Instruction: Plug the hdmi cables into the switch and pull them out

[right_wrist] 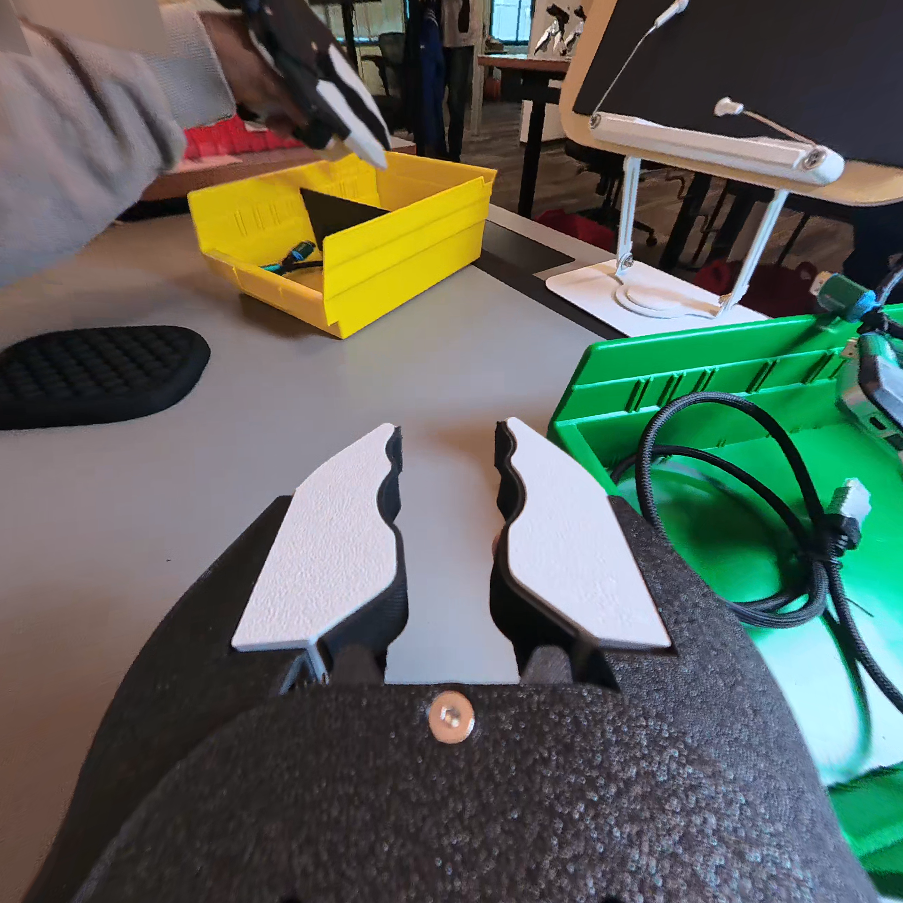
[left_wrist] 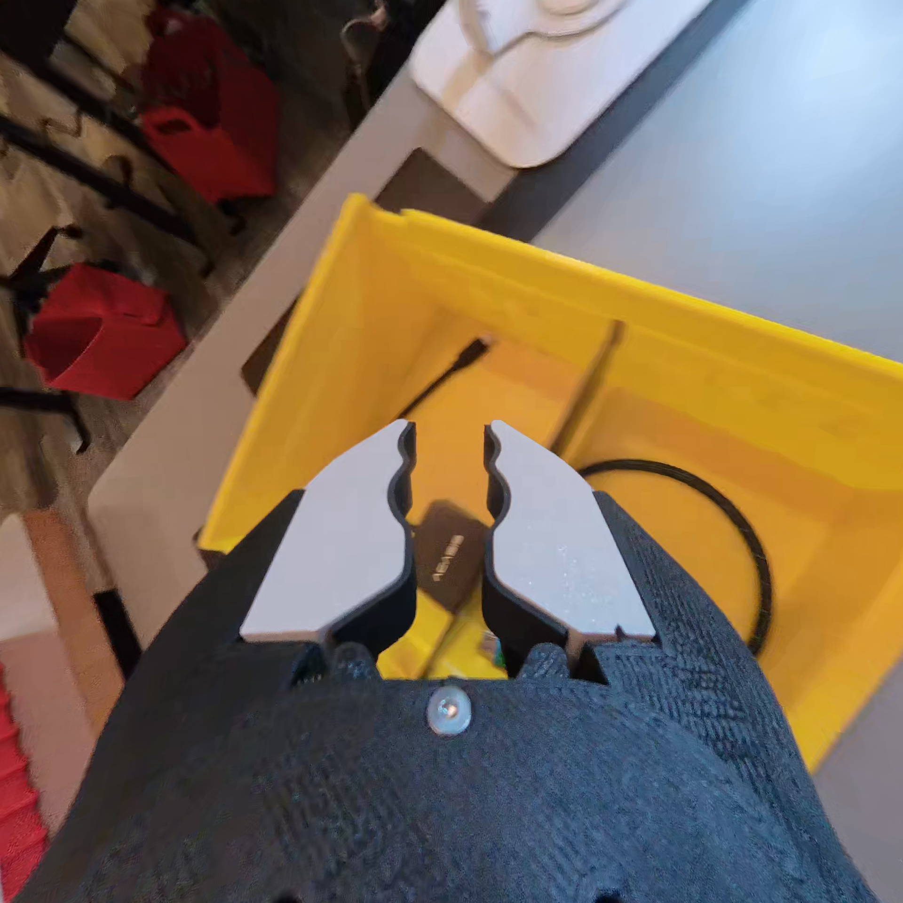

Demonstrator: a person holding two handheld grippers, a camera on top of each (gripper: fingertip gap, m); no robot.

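My left gripper [left_wrist: 449,430] is open and empty. It hangs over a yellow bin [left_wrist: 684,312] and points down into it. In the bin lie a small dark switch box [left_wrist: 447,557], seen between my fingers, a black cable loop [left_wrist: 747,527] at the right and a black plug on a cable [left_wrist: 464,356] at the far left. My right gripper [right_wrist: 448,435] is open and empty, low over the grey table [right_wrist: 342,391]. Right of it a green bin [right_wrist: 684,371] holds a coiled black braided cable [right_wrist: 801,527]. The left gripper [right_wrist: 361,141] also shows above the yellow bin [right_wrist: 400,259] in the right wrist view.
A black dimpled pad [right_wrist: 93,371] lies on the table at the left. A white stand [right_wrist: 650,298] carrying a dark tilted board [right_wrist: 762,63] stands at the back right. A grey sleeve [right_wrist: 73,141] reaches in from the left. Red bins [left_wrist: 102,332] sit on the floor beyond the table edge. My hands' fingertips stand some 40 centimetres from each other.
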